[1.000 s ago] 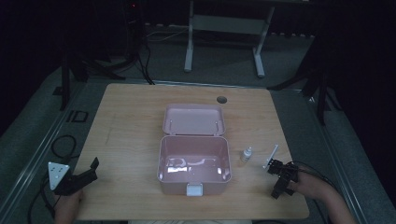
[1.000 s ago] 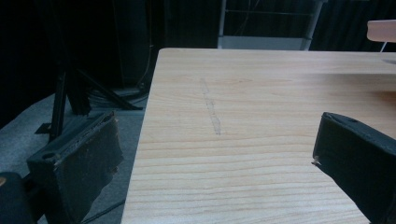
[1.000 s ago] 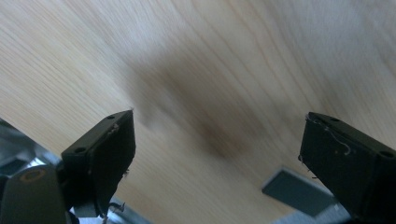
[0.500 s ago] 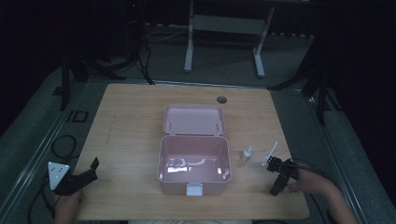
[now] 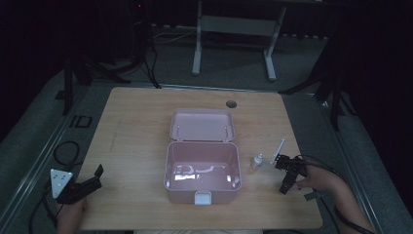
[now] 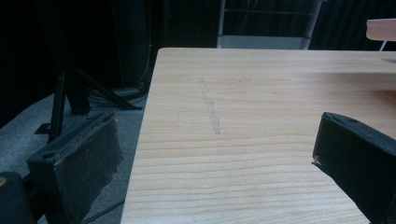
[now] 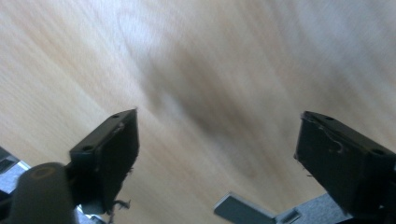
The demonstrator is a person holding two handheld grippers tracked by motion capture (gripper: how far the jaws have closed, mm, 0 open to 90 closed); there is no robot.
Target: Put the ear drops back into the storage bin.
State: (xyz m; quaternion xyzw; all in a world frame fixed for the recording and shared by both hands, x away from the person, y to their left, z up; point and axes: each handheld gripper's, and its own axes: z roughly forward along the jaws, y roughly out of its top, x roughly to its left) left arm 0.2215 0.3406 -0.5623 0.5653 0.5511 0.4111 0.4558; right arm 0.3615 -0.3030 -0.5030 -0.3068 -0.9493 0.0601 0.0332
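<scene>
1. One wooden table [image 5: 136,126] — one round hole [image 5: 231,104] near its far edge.
2. One pink box [image 5: 202,170], lid open and laid back, empty glossy inside, mid-table.
3. Two grippers — left gripper [image 5: 92,179] released, jaws wide over bare wood at the near-left corner; right gripper [image 5: 282,175] jaws have just been closing a little, still apart, nothing between.
4. One small clear bottle [image 5: 256,161], upright, just right of the box.
5. One thin white stick [image 5: 279,147], beside the bottle, near the right gripper.

Small bottle and white stick near the table's right edge

The small pale bottle [image 5: 257,161] stands upright; the thin white stick [image 5: 279,147] lies slanted just beside it, toward that edge.
</scene>
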